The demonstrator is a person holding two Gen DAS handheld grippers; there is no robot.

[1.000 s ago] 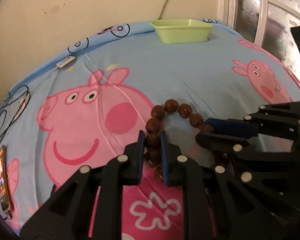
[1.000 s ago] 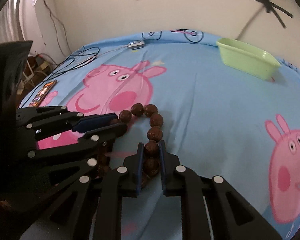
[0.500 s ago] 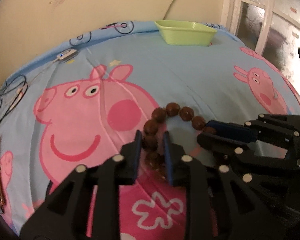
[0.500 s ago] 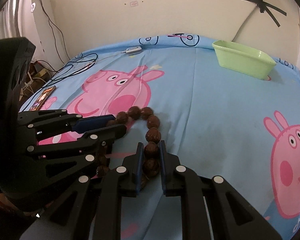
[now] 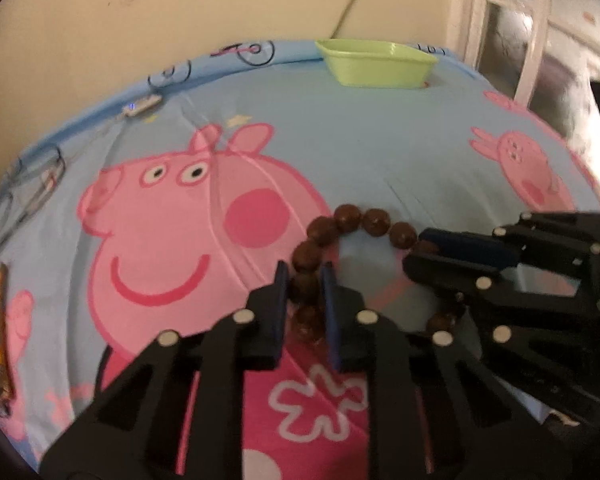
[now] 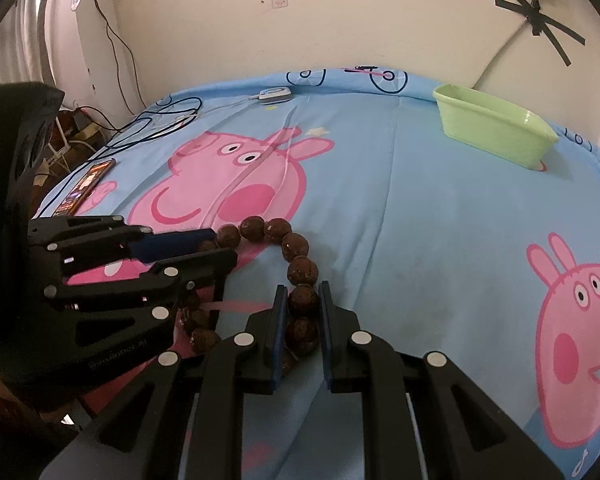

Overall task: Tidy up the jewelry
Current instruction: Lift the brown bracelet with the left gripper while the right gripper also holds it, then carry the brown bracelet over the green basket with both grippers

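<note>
A bracelet of large brown beads (image 5: 348, 216) lies in a loop on the blue cartoon-pig bedsheet (image 5: 380, 152). My left gripper (image 5: 305, 270) straddles the loop's left side, its jaws closing on a bead between the blue pads. My right gripper (image 6: 303, 290) is shut on a bead of the bracelet (image 6: 296, 244) on the loop's right side. Each gripper shows in the other's view: the right gripper (image 5: 416, 250) comes in from the right, the left gripper (image 6: 220, 246) from the left. The near part of the loop is hidden under the fingers.
A light green plastic tub (image 6: 492, 132) stands at the far right of the bed near the wall; it shows as the green tub (image 5: 376, 66) in the left wrist view too. A phone (image 6: 86, 184), black cables (image 6: 160, 120) and a small white device (image 6: 275, 94) lie along the left and far edges.
The left gripper's jaws widened around the beads half a second ago and have narrowed onto them again. The right gripper has kept its grip and place.
</note>
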